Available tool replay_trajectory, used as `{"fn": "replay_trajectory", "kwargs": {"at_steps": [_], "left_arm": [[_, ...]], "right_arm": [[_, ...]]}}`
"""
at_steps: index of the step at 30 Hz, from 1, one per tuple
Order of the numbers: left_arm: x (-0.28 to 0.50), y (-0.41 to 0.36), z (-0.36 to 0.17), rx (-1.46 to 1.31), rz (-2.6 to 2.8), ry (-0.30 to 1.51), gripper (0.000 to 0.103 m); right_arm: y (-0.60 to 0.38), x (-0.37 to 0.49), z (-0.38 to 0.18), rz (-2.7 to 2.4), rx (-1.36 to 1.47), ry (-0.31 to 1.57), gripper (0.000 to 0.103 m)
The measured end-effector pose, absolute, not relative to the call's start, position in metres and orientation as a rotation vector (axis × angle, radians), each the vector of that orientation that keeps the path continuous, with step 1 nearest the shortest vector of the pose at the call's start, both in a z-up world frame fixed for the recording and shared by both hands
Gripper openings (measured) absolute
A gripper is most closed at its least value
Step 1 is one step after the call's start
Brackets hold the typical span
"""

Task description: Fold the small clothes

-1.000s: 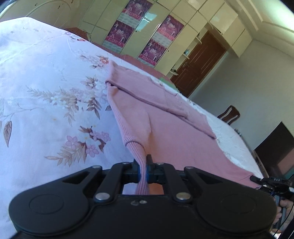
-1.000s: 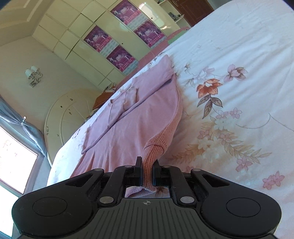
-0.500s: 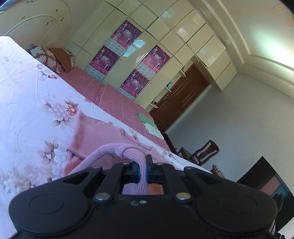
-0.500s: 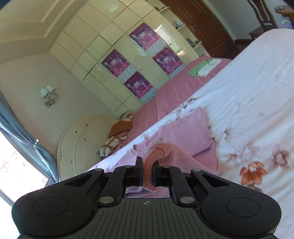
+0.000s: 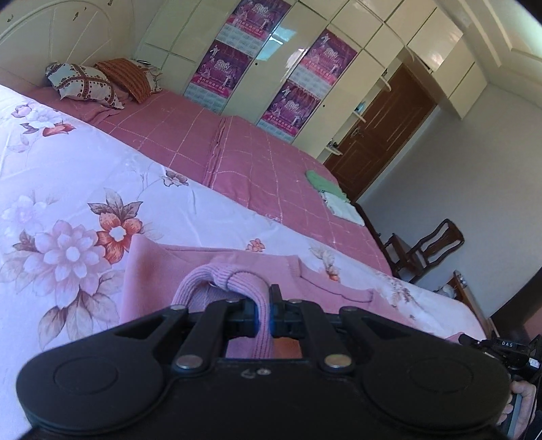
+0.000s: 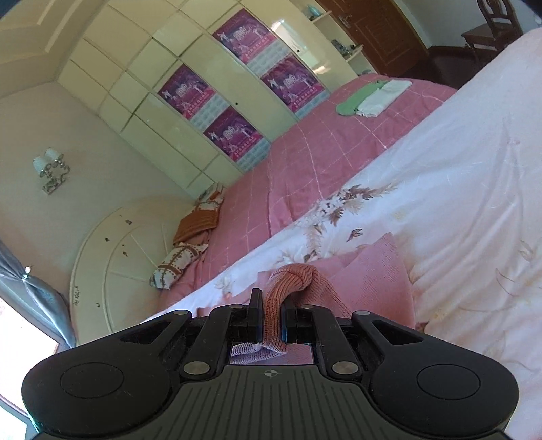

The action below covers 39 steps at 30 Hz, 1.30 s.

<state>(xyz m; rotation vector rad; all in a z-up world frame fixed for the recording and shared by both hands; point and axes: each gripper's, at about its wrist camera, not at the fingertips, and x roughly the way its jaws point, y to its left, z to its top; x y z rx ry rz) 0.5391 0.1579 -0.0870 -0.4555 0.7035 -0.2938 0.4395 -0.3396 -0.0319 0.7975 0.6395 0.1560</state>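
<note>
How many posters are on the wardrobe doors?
4, in two stacked pairs. In the left wrist view: upper left, lower left, upper right, lower right. None looks hidden, though the upper left one is cut by the frame edge.

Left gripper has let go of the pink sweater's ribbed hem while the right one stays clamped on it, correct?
Not quite. The left gripper has not let go: the left wrist view shows its jaws shut on the pink sweater's ribbed hem. The right gripper is clamped on it too, as you said.
</note>
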Motion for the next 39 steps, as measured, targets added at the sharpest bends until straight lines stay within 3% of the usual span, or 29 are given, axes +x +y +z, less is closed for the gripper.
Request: {"fn": "replay_trajectory", "kwargs": {"at_steps": [3, 4, 5, 7, 8, 11, 13, 15, 18, 20, 21, 22, 24, 27, 29, 33, 39], "left_arm": [[0.556, 0.157, -0.103, -0.421, -0.215, 0.730, 0.031], [0.553, 0.162, -0.103, -0.433, -0.210, 0.708, 0.043], [0.547, 0.167, -0.102, -0.438, -0.203, 0.659, 0.061], [0.537, 0.176, -0.097, -0.402, -0.192, 0.590, 0.069], [0.539, 0.178, -0.097, -0.369, -0.204, 0.600, 0.066], [0.549, 0.168, -0.096, -0.209, -0.254, 0.640, 0.063], [0.558, 0.151, -0.097, -0.066, -0.287, 0.657, 0.063], [0.566, 0.131, -0.101, 0.097, -0.299, 0.674, 0.060], [0.573, 0.111, -0.114, 0.245, -0.336, 0.698, 0.050], [0.573, 0.104, -0.118, 0.270, -0.349, 0.683, 0.032], [0.571, 0.101, -0.119, 0.280, -0.348, 0.668, 0.022], [0.566, 0.097, -0.118, 0.308, -0.342, 0.636, 0.009], [0.547, 0.095, -0.112, 0.302, -0.310, 0.500, 0.008], [0.535, 0.110, -0.097, 0.169, -0.238, 0.381, 0.008], [0.549, 0.114, -0.108, 0.121, -0.187, 0.466, 0.008], [0.568, 0.114, -0.122, 0.113, -0.158, 0.589, 0.008], [0.574, 0.113, -0.122, 0.159, -0.164, 0.634, 0.011]], "right_arm": [[-0.346, 0.471, -0.066, 0.132, 0.818, 0.685, 0.009], [-0.347, 0.477, -0.072, 0.119, 0.808, 0.704, 0.017], [-0.348, 0.478, -0.073, 0.094, 0.789, 0.707, 0.043], [-0.354, 0.463, -0.064, 0.068, 0.727, 0.590, 0.083], [-0.359, 0.457, -0.061, 0.082, 0.714, 0.553, 0.086], [-0.361, 0.460, -0.058, 0.110, 0.615, 0.581, 0.083], [-0.346, 0.468, -0.060, 0.139, 0.497, 0.629, 0.067], [-0.327, 0.478, -0.066, 0.155, 0.386, 0.674, 0.063], [-0.296, 0.492, -0.079, 0.162, 0.204, 0.713, 0.062], [-0.283, 0.501, -0.090, 0.141, 0.105, 0.744, 0.059], [-0.279, 0.505, -0.096, 0.140, 0.062, 0.756, 0.051], [-0.277, 0.506, -0.100, 0.151, 0.045, 0.759, 0.031], [-0.273, 0.504, -0.101, 0.149, 0.022, 0.728, 0.009], [-0.285, 0.483, -0.085, 0.134, 0.113, 0.542, 0.009], [-0.293, 0.475, -0.082, 0.108, 0.162, 0.471, 0.009], [-0.293, 0.497, -0.114, 0.047, 0.162, 0.638, 0.009], [-0.294, 0.502, -0.115, 0.023, 0.174, 0.668, 0.009]]}}
